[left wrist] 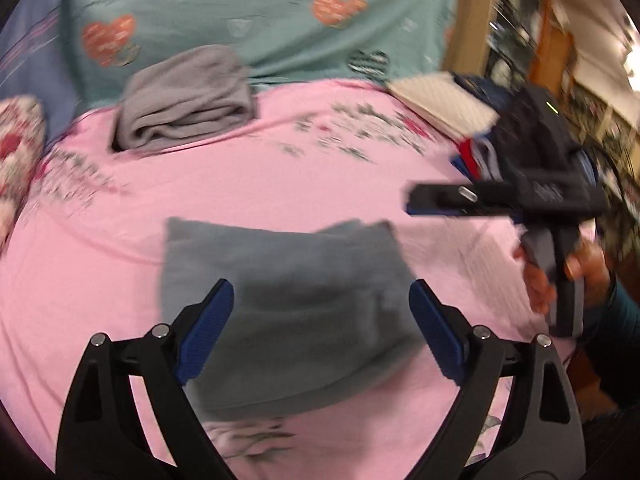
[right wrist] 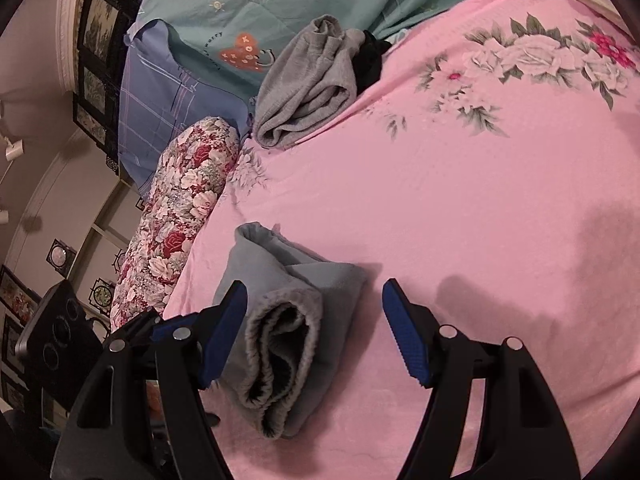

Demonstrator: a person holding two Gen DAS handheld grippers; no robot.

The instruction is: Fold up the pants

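Note:
Grey-blue pants (left wrist: 288, 304) lie folded into a compact bundle on the pink floral bedsheet (left wrist: 280, 184). In the right wrist view the bundle (right wrist: 280, 320) shows its ribbed waistband end facing me. My left gripper (left wrist: 322, 328) is open and empty, just above the bundle. My right gripper (right wrist: 314, 332) is open and empty, with the bundle between and below its fingers. From the left wrist view the right gripper (left wrist: 412, 202) hovers to the right of the pants, held by a hand.
A second grey folded garment (left wrist: 188, 100) lies at the bed's far side against a teal quilt (left wrist: 260, 8). A floral bolster (right wrist: 180, 220) lies along the left edge. A stack of clothes (left wrist: 472, 120) sits at the right. Dark fabric (right wrist: 370, 58) lies beside the grey garment.

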